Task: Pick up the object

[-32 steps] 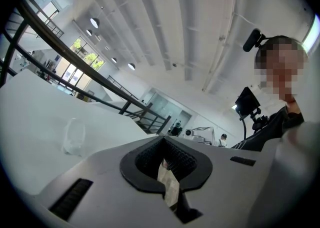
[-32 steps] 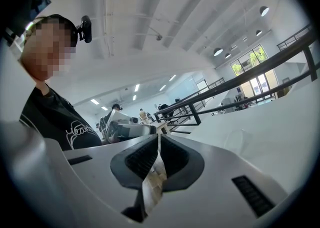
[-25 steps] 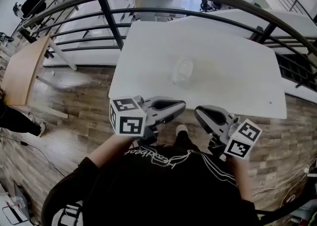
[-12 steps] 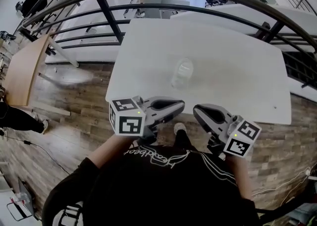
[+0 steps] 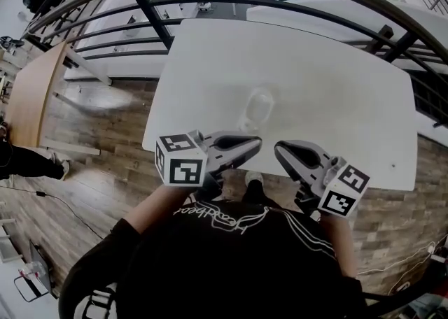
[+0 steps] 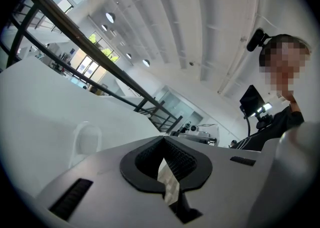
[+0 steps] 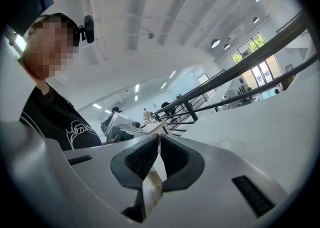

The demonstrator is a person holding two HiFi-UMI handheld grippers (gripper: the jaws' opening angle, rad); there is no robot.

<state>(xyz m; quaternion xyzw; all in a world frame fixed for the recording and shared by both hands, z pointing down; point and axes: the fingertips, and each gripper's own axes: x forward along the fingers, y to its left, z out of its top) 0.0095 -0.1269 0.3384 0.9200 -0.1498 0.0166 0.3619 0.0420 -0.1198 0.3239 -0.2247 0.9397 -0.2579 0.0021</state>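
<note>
A clear glass cup (image 5: pixel 257 108) stands on the white table (image 5: pixel 336 80), near the middle of its front half. Both grippers hover side by side over the table's near edge, short of the cup and apart from it. My left gripper (image 5: pixel 256 145) is shut with nothing in it, and so is my right gripper (image 5: pixel 279 151). In the left gripper view the cup (image 6: pixel 85 139) shows left of the closed jaw tips (image 6: pixel 163 139). The right gripper view shows its jaws (image 7: pixel 159 137) met at the tips, empty.
A black metal railing (image 5: pixel 154 20) curves round the table's far and left sides. A wooden tabletop (image 5: pixel 31 90) lies at the left over the wood-plank floor (image 5: pixel 105 164). A person's leg and shoe (image 5: pixel 31 164) show at the far left edge.
The head view has shifted a little, so the table and cup sit slightly lower in the picture. Both grippers stay shut in about the same place by the near edge.
</note>
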